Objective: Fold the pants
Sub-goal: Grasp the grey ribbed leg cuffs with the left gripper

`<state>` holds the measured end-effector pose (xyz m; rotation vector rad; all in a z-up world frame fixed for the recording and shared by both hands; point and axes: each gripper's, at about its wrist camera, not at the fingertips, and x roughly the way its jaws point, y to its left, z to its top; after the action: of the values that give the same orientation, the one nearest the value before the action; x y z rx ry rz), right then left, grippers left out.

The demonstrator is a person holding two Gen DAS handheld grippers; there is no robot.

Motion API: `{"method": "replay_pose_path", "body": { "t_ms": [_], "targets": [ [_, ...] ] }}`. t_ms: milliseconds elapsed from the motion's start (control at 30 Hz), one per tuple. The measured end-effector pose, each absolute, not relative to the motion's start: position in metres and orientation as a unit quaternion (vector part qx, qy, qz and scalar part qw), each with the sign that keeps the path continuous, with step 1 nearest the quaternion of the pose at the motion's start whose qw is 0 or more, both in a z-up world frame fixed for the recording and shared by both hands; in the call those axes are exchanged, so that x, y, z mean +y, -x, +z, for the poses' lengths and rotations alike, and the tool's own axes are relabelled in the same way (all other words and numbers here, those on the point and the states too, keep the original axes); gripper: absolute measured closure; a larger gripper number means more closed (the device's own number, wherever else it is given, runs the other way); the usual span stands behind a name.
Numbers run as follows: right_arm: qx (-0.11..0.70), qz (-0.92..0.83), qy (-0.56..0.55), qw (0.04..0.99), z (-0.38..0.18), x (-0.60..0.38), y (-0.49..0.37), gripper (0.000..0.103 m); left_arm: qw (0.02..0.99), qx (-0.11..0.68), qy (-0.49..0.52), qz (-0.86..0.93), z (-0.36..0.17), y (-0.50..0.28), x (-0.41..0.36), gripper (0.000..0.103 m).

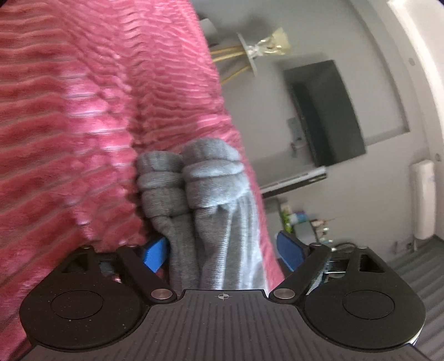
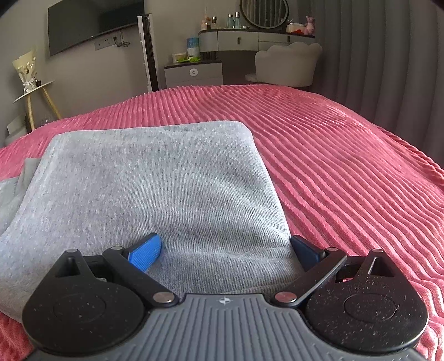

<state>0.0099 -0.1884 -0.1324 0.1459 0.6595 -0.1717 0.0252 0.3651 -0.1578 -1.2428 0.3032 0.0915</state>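
Note:
Grey knit pants lie on a pink ribbed bedspread [image 2: 333, 155]. In the right wrist view the pants [image 2: 166, 180] form a flat folded slab, with a looser grey layer sticking out at the left. My right gripper [image 2: 226, 250] is open, its blue pads [image 2: 145, 252] wide apart at the slab's near edge. In the strongly tilted left wrist view, two ribbed leg cuffs [image 1: 191, 177] bunch together just ahead. My left gripper [image 1: 222, 250] is open, and the grey legs [image 1: 211, 250] run between its blue pads [image 1: 155, 252].
The bedspread [image 1: 83, 125] fills the left of the left wrist view. Beyond the bed stand a wall television [image 2: 91, 25], a small round side table [image 2: 36, 91], a grey cabinet [image 2: 194, 73], a vanity with a white chair [image 2: 285, 64], and grey curtains [image 2: 388, 55].

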Motion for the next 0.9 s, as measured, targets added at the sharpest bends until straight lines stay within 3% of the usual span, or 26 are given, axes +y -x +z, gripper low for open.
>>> {"method": "replay_pose_path", "body": {
  "t_ms": [100, 233, 333, 500, 733, 900],
  "targets": [
    [0.322, -0.085, -0.073, 0.94, -0.133, -0.189, -0.01, 0.005, 0.8, 0.155, 0.577, 0.055, -0.157, -0.023, 0.367, 0.027],
    [0.321, -0.086, -0.073, 0.94, -0.133, -0.188, -0.01, 0.005, 0.797, 0.169, 0.575, 0.068, -0.155, -0.026, 0.369, 0.027],
    [0.321, -0.086, -0.073, 0.94, -0.133, -0.189, -0.01, 0.005, 0.803, 0.178, 0.563, 0.076, -0.152, -0.031, 0.367, 0.023],
    [0.318, -0.085, -0.073, 0.941, -0.134, -0.189, -0.011, 0.005, 0.816, 0.176, 0.544, 0.081, -0.144, -0.046, 0.357, 0.008],
    [0.315, -0.088, -0.074, 0.942, -0.135, -0.189, -0.012, 0.005, 0.807, 0.12, 0.578, 0.028, -0.154, -0.04, 0.364, 0.007],
    [0.311, -0.091, -0.08, 0.943, -0.137, -0.19, -0.015, 0.005, 0.814, 0.149, 0.559, 0.045, -0.151, -0.053, 0.363, 0.006]
  ]
}}
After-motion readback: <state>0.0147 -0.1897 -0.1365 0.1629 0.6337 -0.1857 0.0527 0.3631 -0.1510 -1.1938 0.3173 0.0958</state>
